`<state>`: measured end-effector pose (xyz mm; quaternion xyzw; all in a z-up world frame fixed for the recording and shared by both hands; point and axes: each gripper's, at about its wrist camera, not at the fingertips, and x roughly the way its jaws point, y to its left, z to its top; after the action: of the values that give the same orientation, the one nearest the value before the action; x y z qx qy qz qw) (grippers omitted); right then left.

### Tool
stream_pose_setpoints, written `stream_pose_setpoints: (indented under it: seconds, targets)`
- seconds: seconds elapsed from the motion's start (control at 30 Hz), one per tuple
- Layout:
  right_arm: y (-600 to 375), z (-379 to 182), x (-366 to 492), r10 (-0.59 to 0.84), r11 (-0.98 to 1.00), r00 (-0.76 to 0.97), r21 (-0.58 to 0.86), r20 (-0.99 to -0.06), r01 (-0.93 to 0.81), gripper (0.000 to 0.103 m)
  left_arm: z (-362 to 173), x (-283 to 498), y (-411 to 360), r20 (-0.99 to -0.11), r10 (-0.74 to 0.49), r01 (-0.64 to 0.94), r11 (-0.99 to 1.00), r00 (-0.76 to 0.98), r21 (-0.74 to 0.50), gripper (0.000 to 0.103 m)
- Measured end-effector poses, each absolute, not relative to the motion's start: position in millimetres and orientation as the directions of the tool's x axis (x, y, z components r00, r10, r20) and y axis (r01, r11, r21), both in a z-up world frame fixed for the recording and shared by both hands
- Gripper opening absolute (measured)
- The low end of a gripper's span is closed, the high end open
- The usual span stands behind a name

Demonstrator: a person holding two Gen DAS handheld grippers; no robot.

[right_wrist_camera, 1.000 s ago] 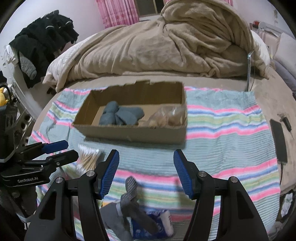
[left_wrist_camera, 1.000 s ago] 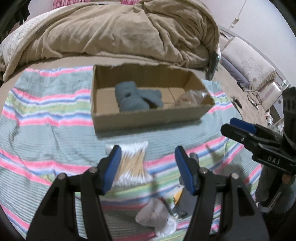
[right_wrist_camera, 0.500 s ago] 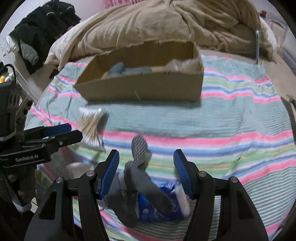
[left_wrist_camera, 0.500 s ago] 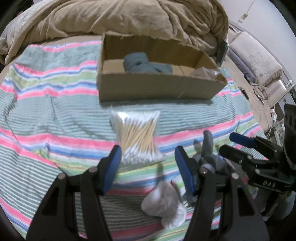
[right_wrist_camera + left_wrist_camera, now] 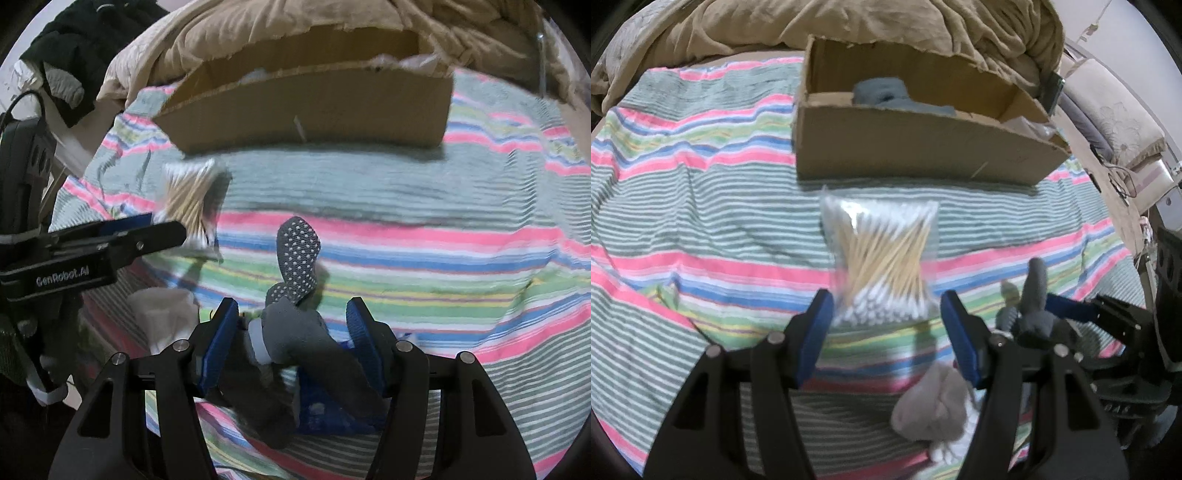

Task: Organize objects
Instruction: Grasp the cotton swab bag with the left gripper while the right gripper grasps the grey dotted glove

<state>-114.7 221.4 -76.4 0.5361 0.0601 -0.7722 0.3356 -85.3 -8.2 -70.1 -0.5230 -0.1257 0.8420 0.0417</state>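
A clear bag of cotton swabs (image 5: 882,258) lies on the striped blanket (image 5: 701,206). My left gripper (image 5: 886,317) is open, its fingers on either side of the bag's near end. The bag also shows in the right wrist view (image 5: 192,206). My right gripper (image 5: 291,332) is open around a grey sock with white grip dots (image 5: 295,288), over a blue packet (image 5: 325,402). A cardboard box (image 5: 923,147) behind holds a blue-grey cloth (image 5: 886,92) and a clear plastic bag (image 5: 1030,127).
A white sock (image 5: 934,406) lies near my left gripper's right finger. A tan duvet (image 5: 849,26) is heaped behind the box. Dark clothes (image 5: 74,40) hang at the far left. A white chair (image 5: 1119,122) stands to the right of the bed.
Both grippers have dropped lower and moved forward. The left now straddles the swab bag's near end; the right now straddles the grey sock. Both jaws stay open.
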Motion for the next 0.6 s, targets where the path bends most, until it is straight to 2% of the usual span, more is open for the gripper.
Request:
stream_pose_setpoints:
  seconds: [0.1,0.37,0.4,0.6]
  targets:
    - [215,-81,-111,-0.470,-0.750,-0.167,0.292,-0.867,0.594,0.047,-79,-89,-8,-0.876,0.214,0.062,-0.962,-0.432,-0.265,0.063]
    - [211,-73,-108,-0.487,-0.719,-0.164,0.287,-0.858,0.633,0.032,-78,-98,-9,-0.860,0.239,0.042,-0.957,-0.450,-0.288,0.060]
    - [213,-70,-109,-0.490,-0.716,-0.165,0.288,-0.856,0.636,0.024,-77,-98,-8,-0.856,0.243,0.035,-0.956,-0.456,-0.290,0.056]
    - [218,-54,-113,-0.511,-0.709,-0.190,0.286,-0.839,0.644,0.024,-70,-102,-6,-0.833,0.255,0.017,-0.953,-0.491,-0.302,0.046]
